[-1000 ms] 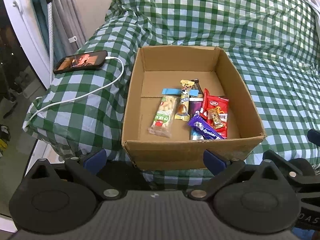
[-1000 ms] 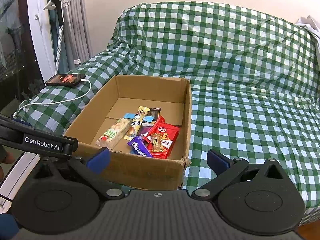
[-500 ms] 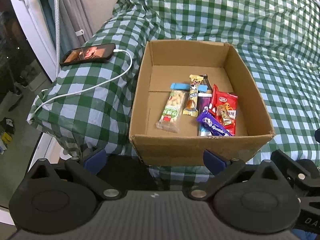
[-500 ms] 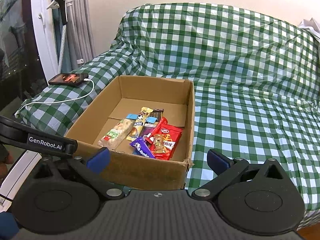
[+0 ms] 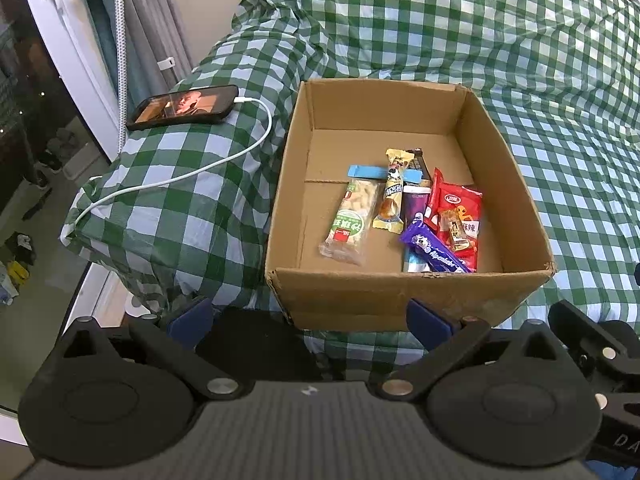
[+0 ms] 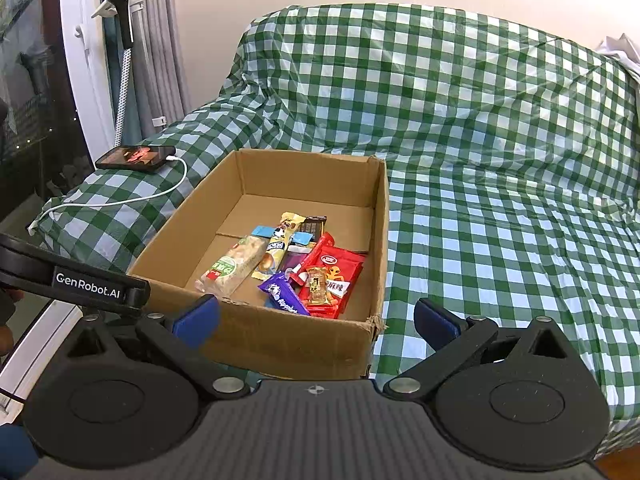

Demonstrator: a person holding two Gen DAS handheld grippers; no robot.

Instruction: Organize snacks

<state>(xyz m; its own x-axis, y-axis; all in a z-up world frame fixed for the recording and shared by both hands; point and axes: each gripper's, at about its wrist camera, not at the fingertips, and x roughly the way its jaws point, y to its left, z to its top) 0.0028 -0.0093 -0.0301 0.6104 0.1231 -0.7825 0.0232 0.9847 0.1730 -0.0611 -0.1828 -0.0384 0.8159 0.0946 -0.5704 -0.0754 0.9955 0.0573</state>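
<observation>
Both views have crept closer to the cardboard box (image 5: 408, 296) since a second ago. My left gripper (image 5: 308, 316) and right gripper (image 6: 316, 320) hang spread wide and empty just short of its near wall. Inside the box, the snacks (image 5: 404, 216) lie bunched toward its right side. Left of the box, a phone (image 5: 184, 108) rests on the checked bed cover (image 6: 500, 208).

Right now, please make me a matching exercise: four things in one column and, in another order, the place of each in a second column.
1. black smartphone
2. purple chocolate bar
3. green-labelled nut bar
4. brown cardboard box

a. leftmost snack in the box
b. on the checked cover, holding snacks
c. outside the box, plugged into a white cable
d. near the box's front wall, beside the red packet

Pairs: 1-c, 2-d, 3-a, 4-b
</observation>
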